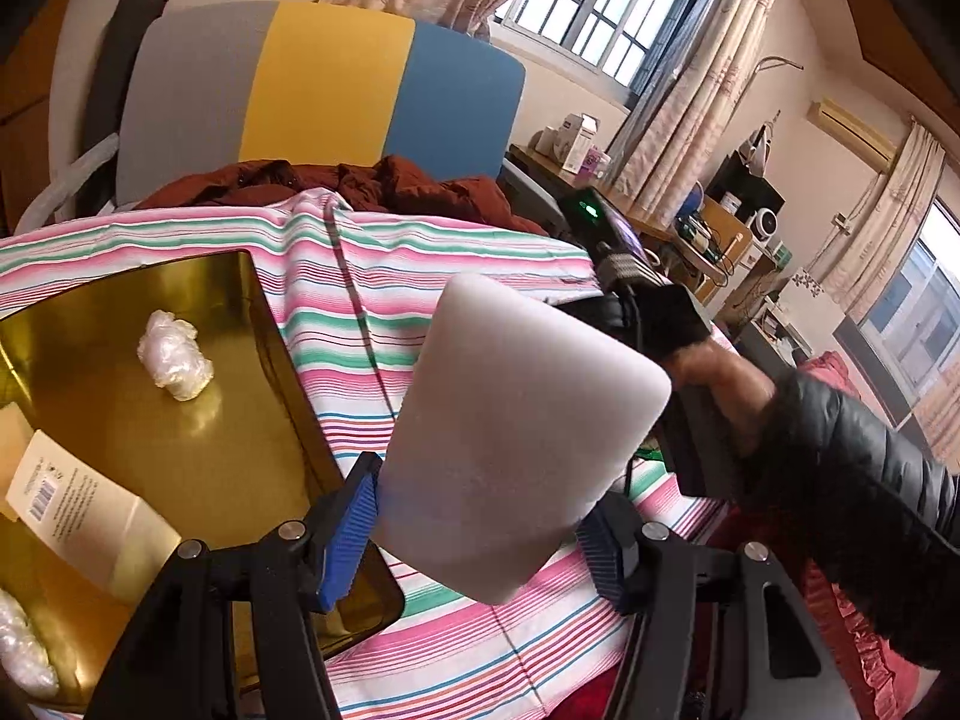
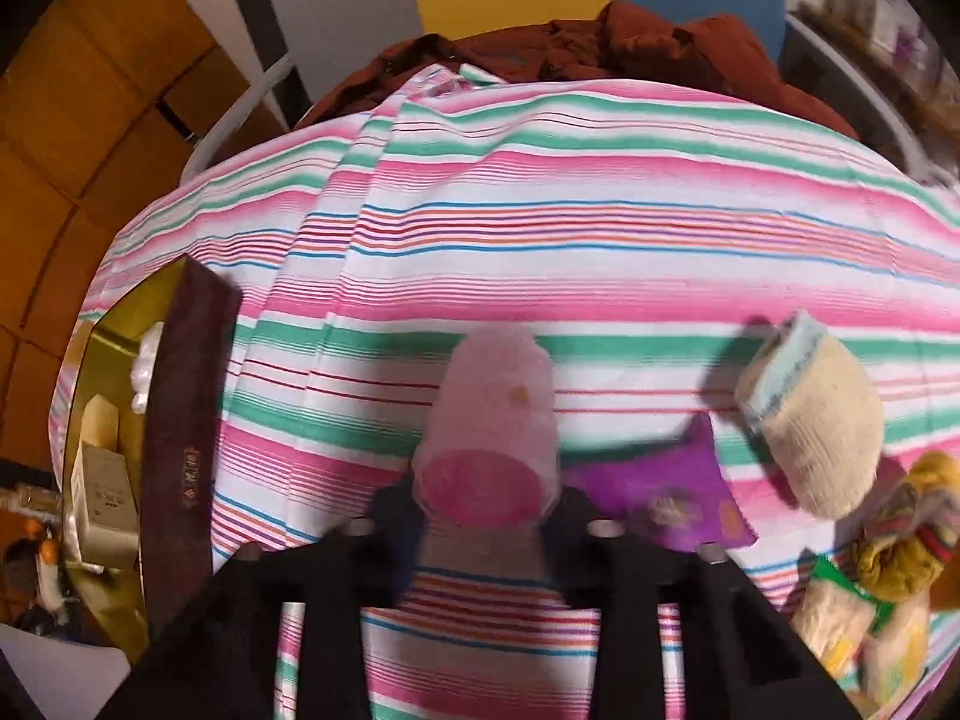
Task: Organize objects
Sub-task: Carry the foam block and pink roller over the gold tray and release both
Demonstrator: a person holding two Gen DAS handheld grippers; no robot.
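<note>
The pink, green and white striped cloth (image 2: 600, 228) covers the whole work surface, so everything you sort lies on it or hangs over it. At its left side sits the shiny gold rectangular tray (image 1: 198, 438), which looks like the collecting place: it already holds a crumpled clear plastic bundle (image 1: 174, 363) and a cream printed card box (image 1: 90, 516), so you are probably carrying things toward it.

Your left gripper (image 1: 480, 516) has its blue ribbed pads (image 1: 348, 534) pressed against the two sides of a white rounded foam block (image 1: 522, 420), pinching it near its lower end. The block is lifted clear of the cloth, just beside the tray's right rim and tilted away from you. Its surface is matte, faintly grainy and unmarked, with soft rounded corners; I'd judge it light and slightly squashy, so a gentle squeeze should do.

Your right gripper (image 2: 486, 510) clamps a translucent pink plastic cup (image 2: 489, 420) by its open end, lying on its side and pointing away from you over the middle of the cloth. Motion blur hides whether it touches the fabric.

Unsorted on the right of the cloth are a cream knitted sock roll (image 2: 822, 420), a purple foil sachet (image 2: 678, 498) and a yellow tangled bundle (image 2: 906, 528).
</note>
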